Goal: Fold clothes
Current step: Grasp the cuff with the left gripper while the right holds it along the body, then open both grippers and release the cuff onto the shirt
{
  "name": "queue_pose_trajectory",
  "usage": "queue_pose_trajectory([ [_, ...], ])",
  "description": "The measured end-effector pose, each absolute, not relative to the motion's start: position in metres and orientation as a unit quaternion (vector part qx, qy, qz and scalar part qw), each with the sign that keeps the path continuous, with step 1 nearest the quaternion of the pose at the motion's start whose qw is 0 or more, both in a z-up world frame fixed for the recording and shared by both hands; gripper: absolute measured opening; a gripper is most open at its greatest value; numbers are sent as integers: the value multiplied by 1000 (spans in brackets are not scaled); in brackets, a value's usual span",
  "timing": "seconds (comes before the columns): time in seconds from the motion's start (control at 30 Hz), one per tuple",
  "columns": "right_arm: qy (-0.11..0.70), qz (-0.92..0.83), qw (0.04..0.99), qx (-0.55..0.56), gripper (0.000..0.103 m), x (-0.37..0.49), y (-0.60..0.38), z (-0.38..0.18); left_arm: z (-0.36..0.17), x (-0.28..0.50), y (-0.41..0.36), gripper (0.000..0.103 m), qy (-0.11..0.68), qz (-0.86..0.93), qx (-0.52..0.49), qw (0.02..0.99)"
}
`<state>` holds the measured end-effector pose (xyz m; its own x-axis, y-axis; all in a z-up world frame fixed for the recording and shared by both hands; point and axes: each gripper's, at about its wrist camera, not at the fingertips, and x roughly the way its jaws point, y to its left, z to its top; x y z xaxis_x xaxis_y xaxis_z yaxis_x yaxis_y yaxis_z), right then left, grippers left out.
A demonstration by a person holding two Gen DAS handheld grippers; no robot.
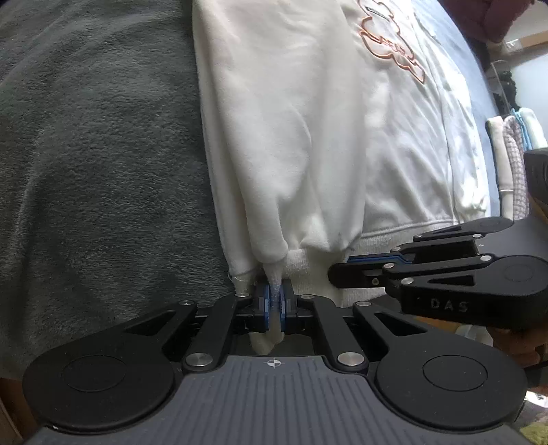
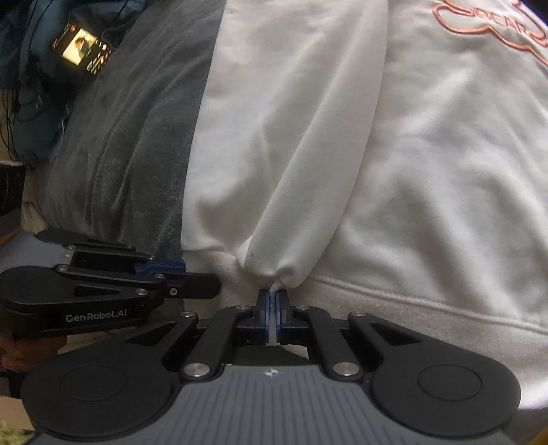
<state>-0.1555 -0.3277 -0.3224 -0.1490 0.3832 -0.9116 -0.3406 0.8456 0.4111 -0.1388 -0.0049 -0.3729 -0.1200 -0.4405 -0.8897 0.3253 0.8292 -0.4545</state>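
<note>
A white sweatshirt (image 1: 394,154) (image 2: 445,171) with an orange outlined design (image 1: 394,51) (image 2: 496,30) lies flat on a grey fleece blanket (image 1: 102,154) (image 2: 130,137). One sleeve (image 1: 281,137) (image 2: 301,137) is laid along the body, with its cuff at the ribbed hem (image 2: 411,308). My left gripper (image 1: 275,294) is shut on a pinch of white fabric at the lower edge beside the cuff. My right gripper (image 2: 273,297) is shut on the sleeve's cuff end. The two grippers sit side by side: the right gripper (image 1: 337,272) and the left gripper (image 2: 214,285) each appear in the other's view.
A lit phone (image 2: 82,48) rests on dark blue bedding at the far left. Folded towels (image 1: 510,164) are stacked past the sweatshirt on the right. The grey blanket stretches wide to the left of the sweatshirt.
</note>
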Motion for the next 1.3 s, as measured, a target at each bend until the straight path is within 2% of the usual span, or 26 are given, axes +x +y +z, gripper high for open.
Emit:
queue_pose_trajectory([
  [0.37,707,280,648,-32,5,-160,-330,-325,-376,-149,-7,5,688,-293,-45,663],
  [0.47,723,277,632,-28,10,-160,-337,-324,-363,-153,4,13,681,-305,-41,665],
  [0.57,730,271,626,-42,13,-164,-349,-313,-343,-152,17,14,659,-306,-26,686],
  [0.7,668,277,688,-65,16,-146,-360,-275,-320,-132,24,14,611,-300,-50,731],
  [0.87,550,329,764,-72,16,-108,-340,-253,-342,-109,-17,15,611,-341,-59,712],
  [1.0,531,350,763,-116,16,-102,-332,-287,-382,-111,-28,15,653,-335,-60,676],
  [1.1,555,339,744,-155,6,-102,-351,-308,-387,-112,-22,15,658,-324,-90,674],
  [1.23,541,325,765,-124,11,-67,-367,-274,-392,-115,-16,15,663,-310,-117,672],
  [1.3,495,321,800,-106,11,-32,-361,-255,-392,-116,-18,16,661,-308,-115,674],
])
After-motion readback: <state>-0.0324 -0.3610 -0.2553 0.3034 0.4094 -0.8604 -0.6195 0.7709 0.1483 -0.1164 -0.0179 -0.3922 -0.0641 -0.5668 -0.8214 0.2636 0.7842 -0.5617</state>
